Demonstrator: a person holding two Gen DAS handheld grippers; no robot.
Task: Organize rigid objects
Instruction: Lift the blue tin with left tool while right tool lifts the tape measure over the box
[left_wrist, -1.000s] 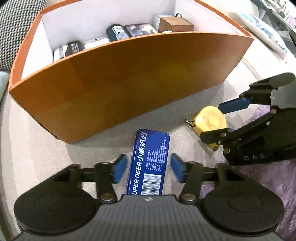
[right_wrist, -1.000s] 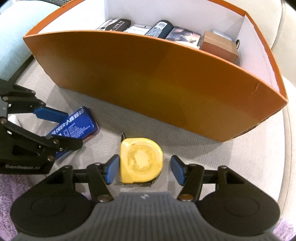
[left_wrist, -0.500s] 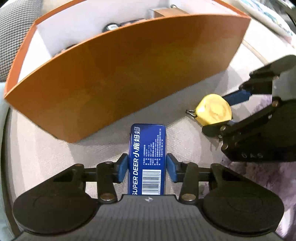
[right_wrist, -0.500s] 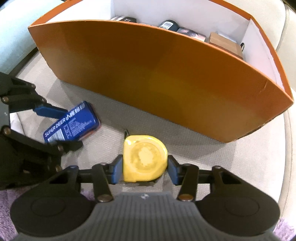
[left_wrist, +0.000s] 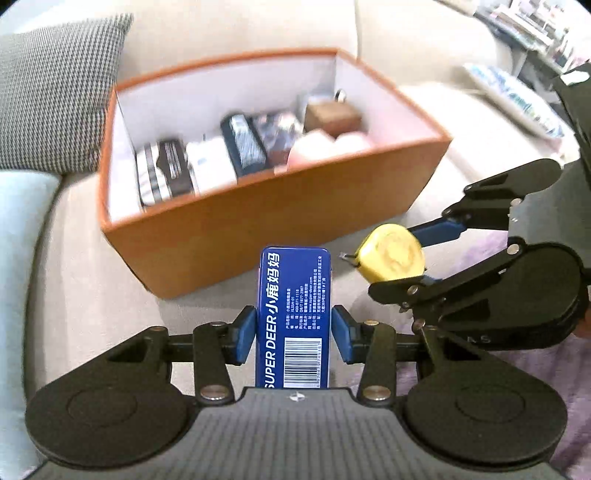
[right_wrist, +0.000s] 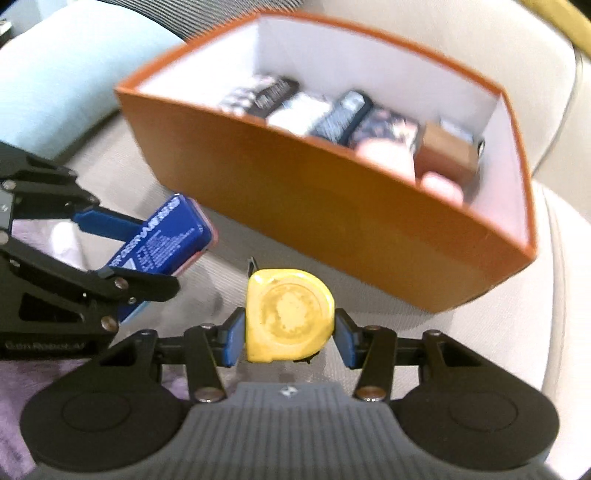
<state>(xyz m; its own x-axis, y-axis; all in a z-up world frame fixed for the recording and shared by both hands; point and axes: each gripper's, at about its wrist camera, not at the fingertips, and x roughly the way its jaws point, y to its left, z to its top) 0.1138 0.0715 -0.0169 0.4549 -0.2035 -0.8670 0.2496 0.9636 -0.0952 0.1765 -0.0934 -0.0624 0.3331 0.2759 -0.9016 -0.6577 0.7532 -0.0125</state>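
Left gripper (left_wrist: 294, 334) clamps blue tin (left_wrist: 293, 314); right gripper (right_wrist: 290, 338) clamps yellow tape measure (right_wrist: 290, 314). Both held clear of beige sofa (left_wrist: 92, 288), near the orange box (right_wrist: 332, 206). Box holds a row of small packs and a brown block (right_wrist: 445, 157). Houndstooth cushion (left_wrist: 51, 85) behind.

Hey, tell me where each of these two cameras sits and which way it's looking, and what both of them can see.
Left wrist: sits on the left gripper, looking forward and down along its fingers at the blue tin it clamps; beyond, the orange box on the sofa.
Right wrist: sits on the right gripper, looking down at the yellow tape measure clamped between its pads.
Shared: both see the box, tin and tape measure, and each shows the other gripper at its edge.
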